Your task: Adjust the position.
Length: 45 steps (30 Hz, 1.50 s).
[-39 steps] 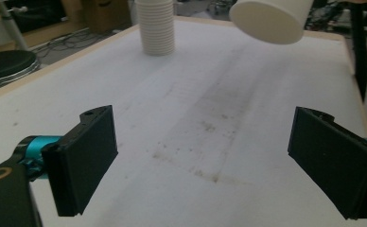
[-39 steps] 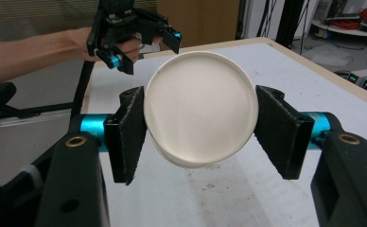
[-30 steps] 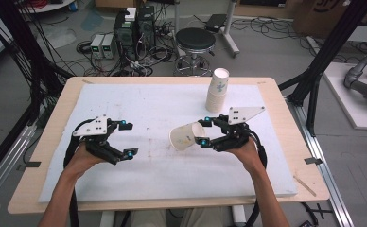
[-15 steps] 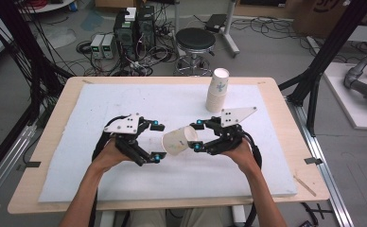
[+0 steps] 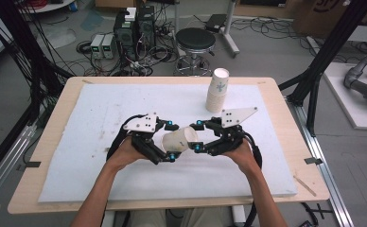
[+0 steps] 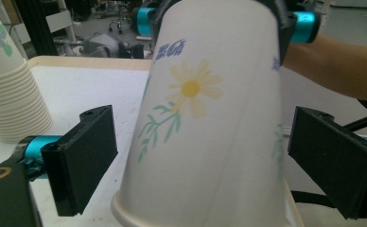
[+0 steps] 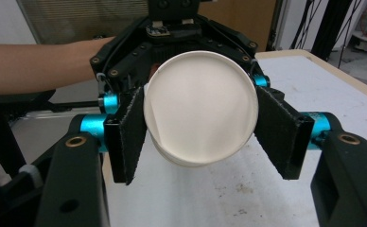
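Left hand-held gripper (image 5: pixel 168 142) and right hand-held gripper (image 5: pixel 196 137): black bodies, cyan cylindrical knuckles, black flat pads, grey three-cornered top plates, black trailing cables. Forearms bare, unsleeved.

Cup (image 6: pixel 210 118) rim cut off at btm edge, left gripper view

no readable text, paper cup (image 6: pixel 205 118) printed with flowers only

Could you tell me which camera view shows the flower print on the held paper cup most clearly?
The left gripper view: the paper cup fills it side-on, showing its yellow flower print. The right gripper view faces the cup's plain white base. The high view shows it small and unreadable.
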### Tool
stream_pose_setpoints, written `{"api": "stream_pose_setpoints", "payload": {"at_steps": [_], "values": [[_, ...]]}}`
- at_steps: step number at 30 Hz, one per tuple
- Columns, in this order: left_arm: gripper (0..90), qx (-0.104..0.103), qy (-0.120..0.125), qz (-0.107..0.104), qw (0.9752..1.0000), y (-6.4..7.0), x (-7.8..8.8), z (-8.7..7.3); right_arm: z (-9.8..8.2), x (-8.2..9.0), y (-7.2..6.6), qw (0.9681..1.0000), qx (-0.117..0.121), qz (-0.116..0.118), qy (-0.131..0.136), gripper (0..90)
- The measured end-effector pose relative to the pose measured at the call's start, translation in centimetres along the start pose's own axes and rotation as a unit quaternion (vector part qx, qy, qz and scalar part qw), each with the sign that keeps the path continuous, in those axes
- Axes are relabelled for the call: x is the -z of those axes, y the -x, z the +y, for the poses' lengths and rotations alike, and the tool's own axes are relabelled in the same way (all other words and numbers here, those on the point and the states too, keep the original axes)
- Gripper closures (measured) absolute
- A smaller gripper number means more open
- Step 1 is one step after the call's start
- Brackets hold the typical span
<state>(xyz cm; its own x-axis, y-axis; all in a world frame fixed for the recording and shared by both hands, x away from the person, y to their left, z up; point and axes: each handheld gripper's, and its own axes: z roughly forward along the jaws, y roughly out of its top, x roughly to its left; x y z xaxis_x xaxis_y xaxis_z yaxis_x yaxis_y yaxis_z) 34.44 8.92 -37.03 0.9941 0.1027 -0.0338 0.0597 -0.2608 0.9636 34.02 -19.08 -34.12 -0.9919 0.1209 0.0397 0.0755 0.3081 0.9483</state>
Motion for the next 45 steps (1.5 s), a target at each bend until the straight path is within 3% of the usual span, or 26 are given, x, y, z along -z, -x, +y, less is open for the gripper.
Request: {"api": "stream_pose_setpoints", "payload": {"at_steps": [5,11,14,24,25,27,33,36,38,41,42,43,44,45], "values": [[9.9,0.003,-0.008,0.0,1.0,-0.2,-0.1,-0.2,0.0,0.0,0.0,1.0,0.0,0.003,0.003,38.3],[19.6,0.007,-0.008,-0.015,0.9998,-0.4,-0.1,-0.3,0.0,0.0,0.0,1.0,-0.002,0.005,0.002,38.3],[25.8,-0.004,-0.007,-0.022,0.9997,-0.4,0.0,-0.3,0.0,0.0,0.0,1.0,-0.003,0.003,0.001,38.3],[29.8,-0.014,-0.013,-0.019,0.9996,-0.2,0.1,-0.2,-0.1,0.0,0.0,1.0,-0.003,0.005,-0.002,37.8],[29.9,-0.013,-0.013,-0.016,0.9997,-0.2,0.1,-0.2,0.0,0.0,-0.1,1.0,-0.001,0.002,-0.003,35.0],[29.9,-0.011,-0.012,-0.013,0.9998,-0.2,0.2,-0.2,0.0,-0.2,-0.2,0.9999,-0.004,-0.007,-0.009,18.1],[30.0,-0.007,-0.018,-0.005,0.9998,-0.1,0.6,-0.2,-0.1,0.1,-0.4,0.9992,-0.009,-0.028,-0.027,15.9],[29.9,-0.006,-0.033,-0.001,0.9994,-0.1,0.9,-0.1,0.0,0.2,-0.7,0.9981,-0.005,-0.037,-0.049,15.8],[29.9,-0.007,-0.066,0.003,0.9978,-0.1,1.1,0.1,0.1,0.3,-0.9,0.9964,0.001,-0.044,-0.072,15.9],[29.9,-0.011,-0.121,-0.008,0.9926,-0.2,1.1,0.8,0.1,0.0,-1.1,0.9931,0.004,-0.043,-0.109,15.8],[29.8,-0.016,-0.139,-0.014,0.9901,-0.2,1.0,1.0,0.1,-0.2,-1.2,0.9912,0.007,-0.045,-0.124,15.8],[29.8,-0.022,-0.157,-0.019,0.9872,-0.2,0.8,1.2,0.2,-0.4,-1.3,0.9867,0.011,-0.048,-0.155,15.8],[29.8,-0.027,-0.175,-0.023,0.984,-0.2,0.7,1.4,0.2,-0.4,-1.3,0.9867,0.011,-0.048,-0.155,15.8],[29.8,-0.029,-0.192,-0.027,0.9805,-0.2,0.6,1.7,0.3,-0.6,-1.3,0.9841,0.014,-0.05,-0.17,15.9]]}}
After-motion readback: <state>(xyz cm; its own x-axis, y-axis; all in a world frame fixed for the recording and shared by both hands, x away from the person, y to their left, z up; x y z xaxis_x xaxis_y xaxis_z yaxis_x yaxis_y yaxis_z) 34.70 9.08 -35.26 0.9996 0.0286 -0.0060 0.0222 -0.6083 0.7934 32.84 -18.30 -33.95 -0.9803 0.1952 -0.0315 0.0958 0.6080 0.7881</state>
